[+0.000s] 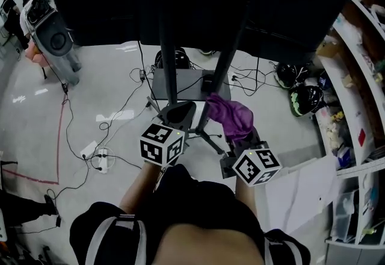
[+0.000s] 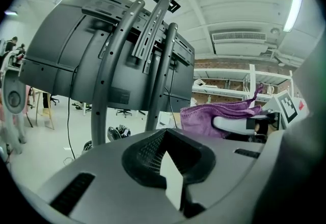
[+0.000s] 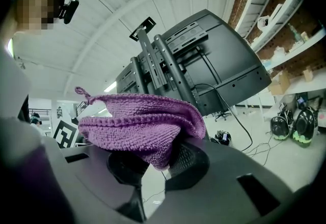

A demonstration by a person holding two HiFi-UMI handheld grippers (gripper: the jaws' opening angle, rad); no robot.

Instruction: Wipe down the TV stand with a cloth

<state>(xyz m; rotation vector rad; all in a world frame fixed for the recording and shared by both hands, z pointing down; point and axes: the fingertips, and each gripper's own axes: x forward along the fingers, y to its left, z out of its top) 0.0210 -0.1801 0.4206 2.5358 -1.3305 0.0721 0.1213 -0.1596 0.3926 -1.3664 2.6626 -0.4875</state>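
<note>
Black top [image 1: 198, 197] w/ white stripes; b&w marker cubes [image 1: 161, 143].

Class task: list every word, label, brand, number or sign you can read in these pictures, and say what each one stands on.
No readable text anywhere.
Left marker cube and right marker cube: black-and-white square patterns only, no letters.
Dark rectangle on the TV back, perhaps a label: too blurred to read.
Items on the shelves: too small to read.

Right gripper [image 3: 157, 163] is pinching a folded purple cloth [image 3: 140, 123], its loop [image 3: 81, 91] sticking out upper left. The stand [image 3: 168, 73] is rising behind, carrying a TV [image 3: 224, 60] back-on. A cable [image 3: 230, 122] is hanging down. Floor items far right are possibly helmets [image 3: 279, 127].
</note>
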